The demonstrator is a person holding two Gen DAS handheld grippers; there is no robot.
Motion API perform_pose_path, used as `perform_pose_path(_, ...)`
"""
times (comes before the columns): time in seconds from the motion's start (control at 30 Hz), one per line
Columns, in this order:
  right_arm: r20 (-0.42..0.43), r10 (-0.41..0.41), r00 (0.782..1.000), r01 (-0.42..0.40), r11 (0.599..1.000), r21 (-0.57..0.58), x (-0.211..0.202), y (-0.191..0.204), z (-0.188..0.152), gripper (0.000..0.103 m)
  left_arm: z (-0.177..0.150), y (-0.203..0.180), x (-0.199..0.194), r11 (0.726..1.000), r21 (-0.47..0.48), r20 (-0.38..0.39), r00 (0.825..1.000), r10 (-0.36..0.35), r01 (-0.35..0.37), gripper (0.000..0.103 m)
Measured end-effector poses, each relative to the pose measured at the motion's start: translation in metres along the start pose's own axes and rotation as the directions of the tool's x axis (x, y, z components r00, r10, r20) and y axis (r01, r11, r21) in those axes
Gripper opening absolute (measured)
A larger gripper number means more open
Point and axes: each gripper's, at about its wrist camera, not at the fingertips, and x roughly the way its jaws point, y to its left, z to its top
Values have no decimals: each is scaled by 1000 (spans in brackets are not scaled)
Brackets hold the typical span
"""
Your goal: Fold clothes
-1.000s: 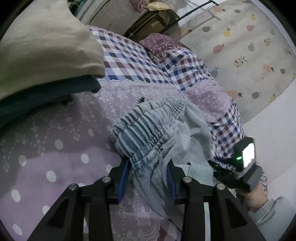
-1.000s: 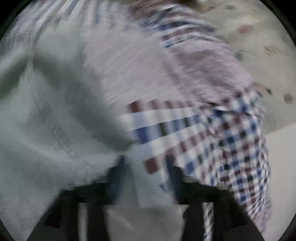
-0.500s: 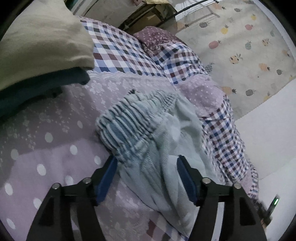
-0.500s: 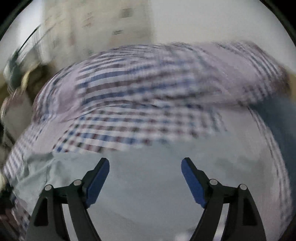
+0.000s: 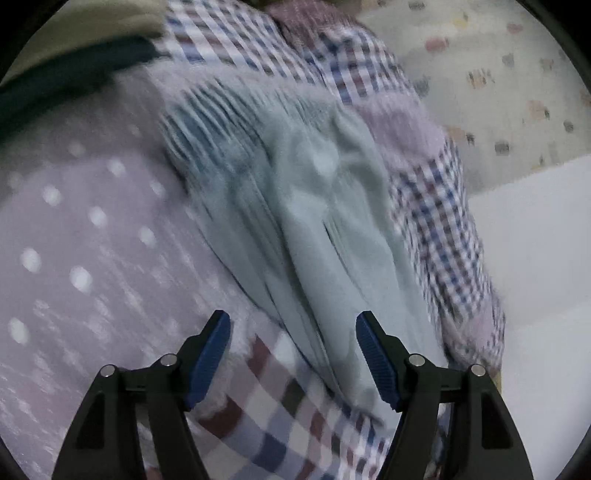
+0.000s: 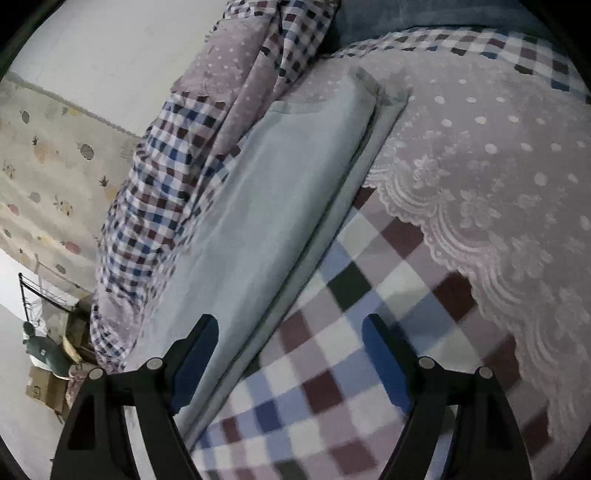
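Both jaws stand wide and hold nothing: the left gripper (image 5: pixel 293 356) hangs over the leg end of one pair of pale blue trousers (image 5: pixel 317 206), the right gripper (image 6: pixel 290 356) over their long folded edge (image 6: pixel 314 236). One lilac dotted, checked bedspread (image 6: pixel 480 155) carries the trousers, which lie near its side edge, with bare cover beyond their inner edge. Two folded garments, beige (image 5: pixel 85 26) over dark blue (image 5: pixel 62 77), sit stacked past the gathered waistband (image 5: pixel 221 122).

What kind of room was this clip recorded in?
Most likely a bedroom: pale blue trousers lie on a bed's checked, lace-trimmed bedspread, with a fruit-print rug on the floor beside it.
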Motion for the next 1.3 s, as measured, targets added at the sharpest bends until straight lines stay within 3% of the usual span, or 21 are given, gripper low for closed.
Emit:
perform_pose_path(0.07, 17, -2, 1000, 2, 1000, -18, 11, 2, 9, 87, -3, -6, 5, 1000, 17, -22, 1000, -2, 3, 82)
perform_pose_path(0.17, 45, -19, 999, 22, 998, -56, 30, 8, 32, 87, -6, -14, 14, 999, 42, -55, 998, -5, 7, 82)
perform_pose_path(0.3, 99, -29, 995, 28, 999, 18, 51, 0, 75, 87, 5, -6, 19, 999, 9, 2, 1000, -31, 31, 80)
perform_pose_path(0.4, 147, -17, 989, -1, 992, 123, 57, -16, 103, 86, 12, 4, 21, 1000, -14, 11, 1000, -16, 16, 60)
perform_pose_path(0.47, 167, -44, 985, 20, 990, 140, 58, -22, 113, 85, 14, 10, 21, 1000, -25, 8, 1000, -14, 15, 43)
perform_pose_path(0.53, 164, -108, 981, 87, 987, 132, 59, -24, 119, 55, 16, 19, 21, 998, -54, 9, 999, -31, 32, 35)
perform_pose_path(0.57, 146, -183, 972, 168, 980, 109, 62, -24, 121, 12, 16, 21, 22, 997, -64, 12, 999, -44, 45, 31)
perform_pose_path(0.67, 131, -211, 969, 206, 977, 51, 59, -23, 123, 7, 18, 31, 23, 993, -96, 24, 997, -73, 75, 15)
perform_pose_path(1.0, 176, -282, 943, 291, 956, -27, -16, 16, 115, 6, 38, 26, 3, 976, -144, 65, 986, -156, 164, 6)
perform_pose_path(1.13, 196, -299, 934, 313, 949, -45, -62, 26, 92, 6, 45, 21, -15, 973, -149, 85, 983, -166, 177, 6)
perform_pose_path(1.3, 209, -327, 922, 341, 940, -33, -133, 12, 35, 6, 48, 26, -43, 968, -166, 91, 980, -176, 189, 6)
